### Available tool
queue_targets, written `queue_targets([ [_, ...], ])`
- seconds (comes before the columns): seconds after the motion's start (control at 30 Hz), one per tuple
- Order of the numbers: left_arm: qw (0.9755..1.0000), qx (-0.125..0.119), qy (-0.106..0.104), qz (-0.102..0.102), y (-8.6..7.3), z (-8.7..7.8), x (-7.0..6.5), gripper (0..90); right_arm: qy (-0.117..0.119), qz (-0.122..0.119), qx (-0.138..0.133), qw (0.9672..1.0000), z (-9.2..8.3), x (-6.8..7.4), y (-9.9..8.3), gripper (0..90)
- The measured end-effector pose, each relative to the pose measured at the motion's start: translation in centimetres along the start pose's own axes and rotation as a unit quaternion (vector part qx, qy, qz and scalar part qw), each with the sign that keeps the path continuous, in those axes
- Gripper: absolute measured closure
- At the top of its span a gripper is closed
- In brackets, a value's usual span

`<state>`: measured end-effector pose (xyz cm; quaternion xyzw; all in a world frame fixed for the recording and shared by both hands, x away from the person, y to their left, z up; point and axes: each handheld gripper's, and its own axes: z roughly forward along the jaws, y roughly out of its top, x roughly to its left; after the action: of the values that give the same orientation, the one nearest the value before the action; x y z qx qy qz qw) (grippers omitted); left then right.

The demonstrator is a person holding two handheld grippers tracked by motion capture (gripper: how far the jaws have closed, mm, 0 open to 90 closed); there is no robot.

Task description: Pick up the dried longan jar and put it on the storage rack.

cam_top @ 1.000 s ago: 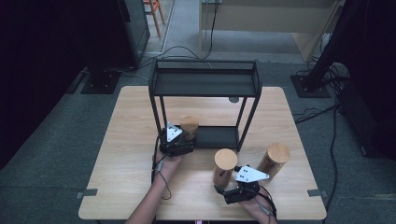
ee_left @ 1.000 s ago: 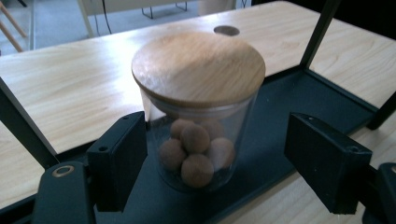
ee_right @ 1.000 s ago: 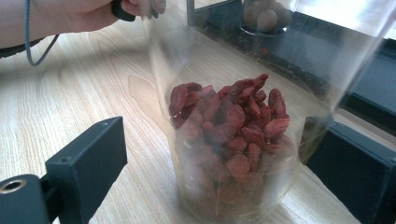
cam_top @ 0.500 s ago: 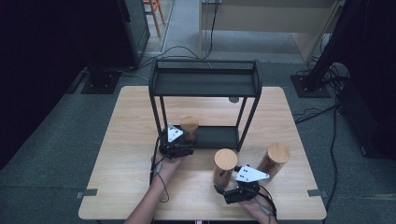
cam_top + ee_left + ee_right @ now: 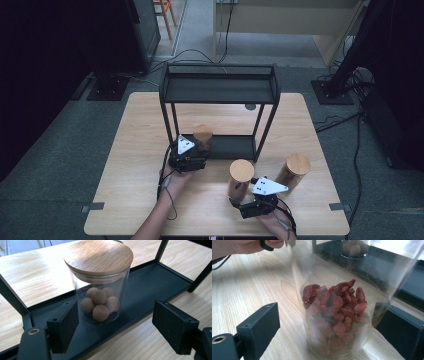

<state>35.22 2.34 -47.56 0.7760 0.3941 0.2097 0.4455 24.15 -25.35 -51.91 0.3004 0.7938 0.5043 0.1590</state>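
A glass jar of brown balls (image 5: 100, 302) with a wooden lid (image 5: 202, 132) stands on the bottom tier of a black metal rack (image 5: 220, 90). My left gripper (image 5: 115, 325) is open around it: the left pad sits close beside the glass and the right pad stands well clear. A second glass jar, filled with red dried berries (image 5: 337, 315), stands on the table (image 5: 140, 150) in front of the rack, with a wooden lid (image 5: 241, 171). My right gripper (image 5: 327, 332) is open with this jar between its jaws; the left pad is apart from the glass.
A third lidded jar (image 5: 295, 170) stands on the table right of the berry jar. The rack's upright posts (image 5: 260, 135) flank the lower tier. The other hand and its cable (image 5: 249, 246) show at the top of the right gripper view.
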Motion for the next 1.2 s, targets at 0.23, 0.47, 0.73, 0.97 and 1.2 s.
queue_targets([
  [0.23,1.0,0.008,-0.001,0.006,-0.3,-0.3,0.0,21.6,-0.001,-0.001,0.001,1.0,0.0,0.0,0.0,6.1],
  [0.47,1.0,0.004,-0.008,0.002,-0.7,-0.7,0.1,21.6,-0.001,-0.001,0.002,1.0,0.0,0.0,0.0,6.1],
  [0.73,0.9999,0.006,-0.01,0.005,-1.0,-1.0,0.2,21.6,-0.002,-0.001,0.004,1.0,0.0,0.0,0.0,6.1],
  [0.97,0.9997,0.003,-0.023,0.008,-1.4,-1.5,0.1,21.6,-0.001,0.001,0.004,1.0,0.1,0.0,0.0,6.4],
  [1.2,0.9995,0.001,-0.027,0.016,-1.7,-1.7,-0.1,21.6,0.0,0.001,0.003,1.0,0.1,0.0,0.0,6.3],
])
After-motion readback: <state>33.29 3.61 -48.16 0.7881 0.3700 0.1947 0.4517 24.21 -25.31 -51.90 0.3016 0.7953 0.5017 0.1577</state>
